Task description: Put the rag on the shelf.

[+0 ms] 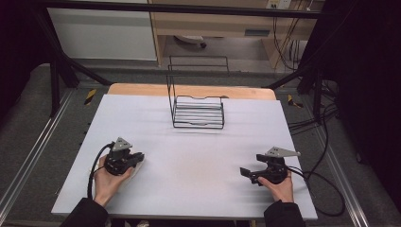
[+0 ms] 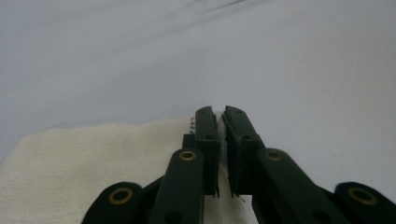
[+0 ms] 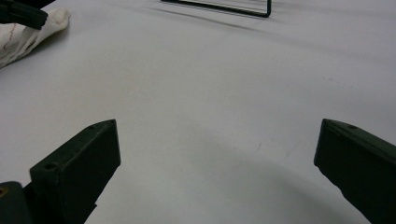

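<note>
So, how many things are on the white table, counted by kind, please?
Cream cloth: 1, pinched in the left tool
Black wire rack: 1
Handheld tools: 2, the right tool with its jaws open
Total: 4

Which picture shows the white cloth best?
The left gripper view: the cloth lies close up, its weave clear, pinched between the left hand-held gripper jaws. In the high view it peeks out beside that gripper. The right gripper view shows one corner.
</note>
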`<action>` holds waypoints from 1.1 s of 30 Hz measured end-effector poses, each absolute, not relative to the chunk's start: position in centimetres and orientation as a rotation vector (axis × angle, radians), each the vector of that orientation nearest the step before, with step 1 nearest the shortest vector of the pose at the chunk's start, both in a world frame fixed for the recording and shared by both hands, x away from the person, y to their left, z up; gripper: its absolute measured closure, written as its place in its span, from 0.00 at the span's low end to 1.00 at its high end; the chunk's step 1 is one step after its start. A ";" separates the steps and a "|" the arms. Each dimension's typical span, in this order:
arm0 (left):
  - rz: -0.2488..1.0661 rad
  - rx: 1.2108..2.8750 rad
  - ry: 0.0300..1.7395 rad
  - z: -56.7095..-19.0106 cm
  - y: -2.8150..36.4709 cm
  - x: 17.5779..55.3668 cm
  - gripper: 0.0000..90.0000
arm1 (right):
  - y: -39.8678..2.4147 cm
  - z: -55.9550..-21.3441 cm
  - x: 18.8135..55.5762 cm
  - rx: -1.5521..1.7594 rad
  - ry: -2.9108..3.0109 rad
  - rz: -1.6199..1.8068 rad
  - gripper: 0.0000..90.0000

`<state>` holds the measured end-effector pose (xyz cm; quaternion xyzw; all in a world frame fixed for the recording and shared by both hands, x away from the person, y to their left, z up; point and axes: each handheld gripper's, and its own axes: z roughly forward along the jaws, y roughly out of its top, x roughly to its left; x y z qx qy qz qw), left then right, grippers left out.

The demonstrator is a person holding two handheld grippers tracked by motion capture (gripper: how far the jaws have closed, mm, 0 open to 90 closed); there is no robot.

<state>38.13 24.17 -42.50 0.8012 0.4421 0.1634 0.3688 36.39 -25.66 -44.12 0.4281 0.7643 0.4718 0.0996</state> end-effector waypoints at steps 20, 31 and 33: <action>0.353 2.030 1.080 -42.6 17.4 39.4 0.93 | -25.7 -44.1 36.4 1.263 2.257 1.396 0.01; 0.350 2.073 1.034 -43.7 16.0 40.0 0.92 | -25.6 -44.2 36.5 1.251 2.261 1.388 0.01; 0.346 2.073 1.018 -43.6 16.1 40.0 0.90 | -25.6 -44.2 36.5 1.253 2.261 1.388 0.01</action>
